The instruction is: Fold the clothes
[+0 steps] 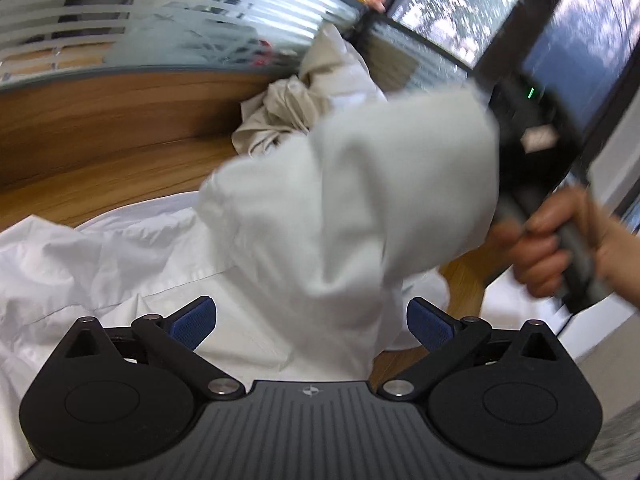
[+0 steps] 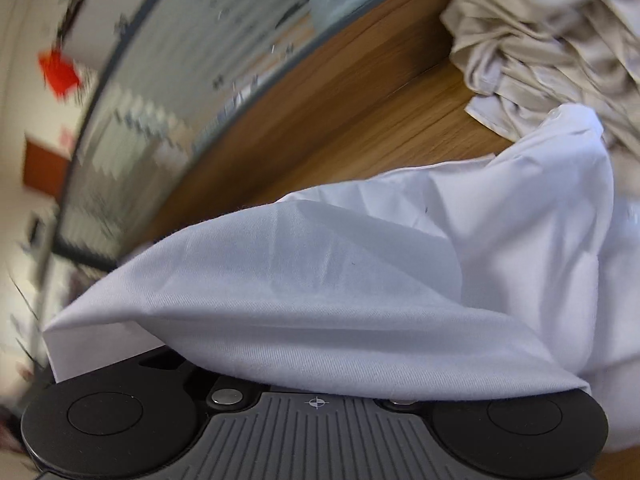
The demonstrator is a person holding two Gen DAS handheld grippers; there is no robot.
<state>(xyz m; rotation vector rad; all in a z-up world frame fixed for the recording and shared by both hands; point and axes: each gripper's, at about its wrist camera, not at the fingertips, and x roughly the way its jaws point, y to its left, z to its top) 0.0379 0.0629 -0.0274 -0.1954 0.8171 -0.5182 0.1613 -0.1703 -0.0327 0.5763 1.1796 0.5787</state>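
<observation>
White shirt (image 1: 352, 200) of thin, creased cotton, lying partly spread on a wooden tabletop (image 1: 100, 160) and partly lifted off it. Flat portion wrinkled, with a stitched seam running across, filling the lower left of the left wrist view. Lifted portion hanging as a blurred, bulging fold in mid-air at the centre of that view, drawn up toward the right.

In the right wrist view, same white cloth (image 2: 320, 280) draped over the front of the right gripper, fine twill weave visible, one soft ridge folded across the middle — fingers entirely hidden beneath it. Right gripper (image 1: 516, 152) seen from the left wrist view as a dark, blurred body at the upper edge of the lifted fold, gripped by a bare hand (image 1: 560, 248) around its handle; jaws pressed together, apparently pinching the shirt's fabric, though the pinch point itself is covered.

Left gripper (image 1: 312, 328) low in its own view, blue-padded fingers (image 1: 192, 326) spread wide apart, nothing between them, white cloth lying below.

Behind the shirt, a crumpled beige garment (image 1: 288, 108) heaped near the table's far edge — just beside the white cloth. Beyond that, a frosted striped glass partition (image 1: 140, 20) and dark-framed windows (image 1: 472, 4).
</observation>
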